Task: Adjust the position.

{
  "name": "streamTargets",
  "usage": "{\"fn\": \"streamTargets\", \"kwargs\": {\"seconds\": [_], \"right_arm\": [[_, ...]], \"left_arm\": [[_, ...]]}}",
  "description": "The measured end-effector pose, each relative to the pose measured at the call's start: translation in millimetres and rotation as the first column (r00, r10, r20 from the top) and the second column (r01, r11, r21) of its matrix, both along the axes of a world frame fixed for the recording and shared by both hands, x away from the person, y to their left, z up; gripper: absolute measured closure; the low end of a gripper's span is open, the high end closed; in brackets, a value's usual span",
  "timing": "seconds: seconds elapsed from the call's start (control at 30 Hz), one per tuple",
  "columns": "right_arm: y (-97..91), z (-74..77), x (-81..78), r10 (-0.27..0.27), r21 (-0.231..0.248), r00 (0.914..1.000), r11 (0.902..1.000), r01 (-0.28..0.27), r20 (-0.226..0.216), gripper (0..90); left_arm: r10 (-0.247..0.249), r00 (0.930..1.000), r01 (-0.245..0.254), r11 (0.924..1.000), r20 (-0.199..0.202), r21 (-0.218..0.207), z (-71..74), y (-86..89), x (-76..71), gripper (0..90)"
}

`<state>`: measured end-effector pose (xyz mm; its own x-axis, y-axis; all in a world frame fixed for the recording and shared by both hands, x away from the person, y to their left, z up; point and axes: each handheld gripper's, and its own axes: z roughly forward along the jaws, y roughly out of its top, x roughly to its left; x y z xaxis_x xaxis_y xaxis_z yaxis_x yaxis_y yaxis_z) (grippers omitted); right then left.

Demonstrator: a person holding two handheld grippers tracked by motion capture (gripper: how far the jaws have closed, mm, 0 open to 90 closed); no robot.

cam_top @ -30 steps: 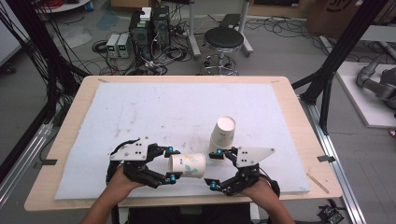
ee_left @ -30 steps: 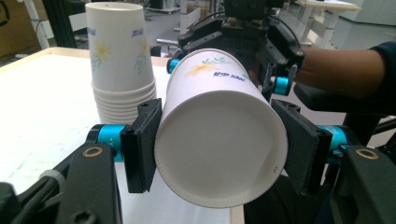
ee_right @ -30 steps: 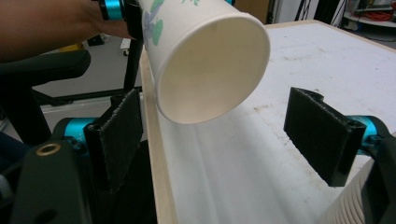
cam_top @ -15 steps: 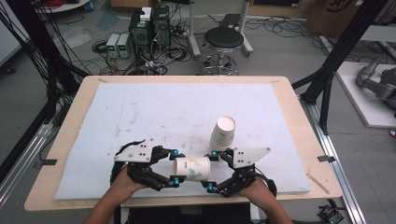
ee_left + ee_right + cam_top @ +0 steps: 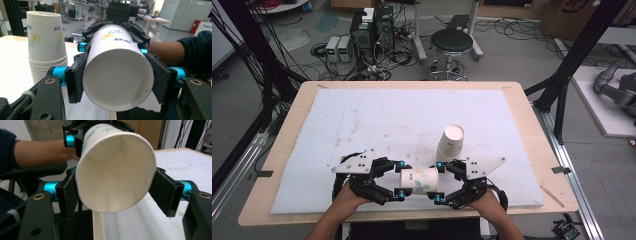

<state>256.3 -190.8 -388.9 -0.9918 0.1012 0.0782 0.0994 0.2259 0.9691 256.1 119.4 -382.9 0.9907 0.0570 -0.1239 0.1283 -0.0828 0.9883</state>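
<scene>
Both grippers are working close to the near edge of the table [image 5: 282,150], over the white foam mat [image 5: 377,120] that covers most of the top. The wide middle and far parts of the mat are lying open, and a strip of bare wood is running round the mat on all sides.

The paper cup [image 5: 419,181] is lying on its side, lifted off the mat, between the two grippers near the middle of the near edge. It is white with a small green and yellow flower print and blue lettering. In the left gripper view, one open mouth is facing the camera, and the right gripper view is also looking into an open mouth, so it may be two cups nested end to end; I cannot tell which.

The left gripper [image 5: 398,179] is clamping the cup's left end, pads pressing both sides. The right gripper [image 5: 438,182] has just been closing, and its pads are now lying against the cup's right end.

A stack of upside-down paper cups [image 5: 450,144] is standing just beyond the right gripper, very near its far jaw. Behind the table, a stool [image 5: 452,42] and cabled equipment boxes [image 5: 372,27] are sitting on the floor.
</scene>
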Motion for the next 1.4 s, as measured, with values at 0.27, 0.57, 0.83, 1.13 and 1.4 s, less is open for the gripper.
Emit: {"fn": "streamTargets", "kwargs": {"seconds": [0.27,0.57,0.83,1.13,1.4], "right_arm": [[-0.9,2.2,3.5,0.004,0.012,0.9985,0.9999,-0.003,-0.054,34.4],[-2.0,9.3,5.2,0.006,-0.013,0.9978,0.9999,-0.006,-0.066,34.2],[0.3,13.3,6.7,-0.023,-0.120,0.9987,0.9926,0.017,-0.046,33.3],[13.5,24.4,10.7,-0.031,-0.280,0.9994,0.9596,0.026,-0.014,32.4],[25.8,36.7,15.0,-0.017,-0.401,0.9993,0.9157,0.028,0.032,32.1]], "left_arm": [[0.010,0.9996,-0.010,1.0000,-0.028,0.002,-4.4,1.6,0.1,36.0],[0.046,0.9982,-0.043,0.9969,-0.039,0.066,2.7,7.3,-4.3,15.4],[0.088,0.9961,-0.086,0.9844,-0.006,0.154,8.2,14.4,-2.9,15.4],[0.079,0.9961,-0.087,0.9570,0.039,0.277,12.4,6.5,-0.2,15.6],[0.062,0.9953,-0.085,0.9232,0.075,0.375,15.1,-1.8,3.1,16.5]]}}
